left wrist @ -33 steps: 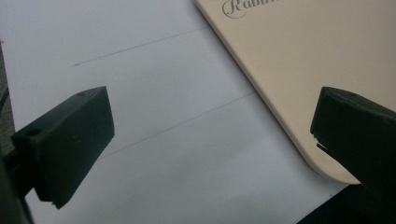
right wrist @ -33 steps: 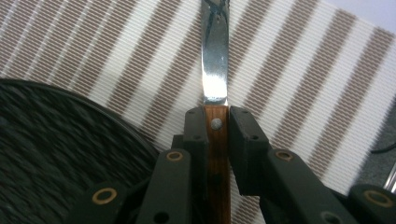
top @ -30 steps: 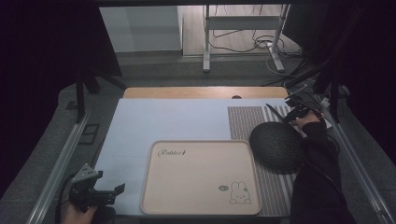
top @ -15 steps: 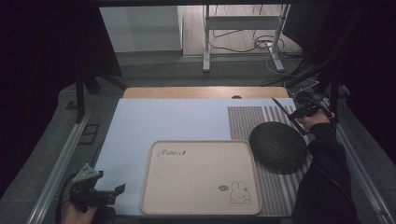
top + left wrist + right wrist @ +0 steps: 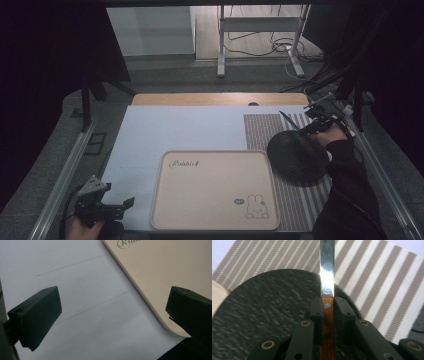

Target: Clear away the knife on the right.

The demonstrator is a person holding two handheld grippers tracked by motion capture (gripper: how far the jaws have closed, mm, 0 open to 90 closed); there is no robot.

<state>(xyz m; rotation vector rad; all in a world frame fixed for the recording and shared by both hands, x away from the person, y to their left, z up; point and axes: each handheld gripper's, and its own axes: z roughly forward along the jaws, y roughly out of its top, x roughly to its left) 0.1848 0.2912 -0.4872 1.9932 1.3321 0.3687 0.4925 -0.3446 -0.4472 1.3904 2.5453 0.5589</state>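
The right gripper [image 5: 327, 307] clamps a knife [image 5: 327, 277] by its wooden handle above the dark round mat [image 5: 262, 312]; the left gripper [image 5: 112, 315] gapes wide, holding nothing.

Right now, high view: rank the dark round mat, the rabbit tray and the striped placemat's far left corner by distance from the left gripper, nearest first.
From the left gripper, at the table's near left corner:
1. Rabbit tray, just to its right at centre front.
2. Striped placemat, its far left corner beyond the tray, right of centre.
3. Dark round mat, on the right side, under the right gripper holding a knife.
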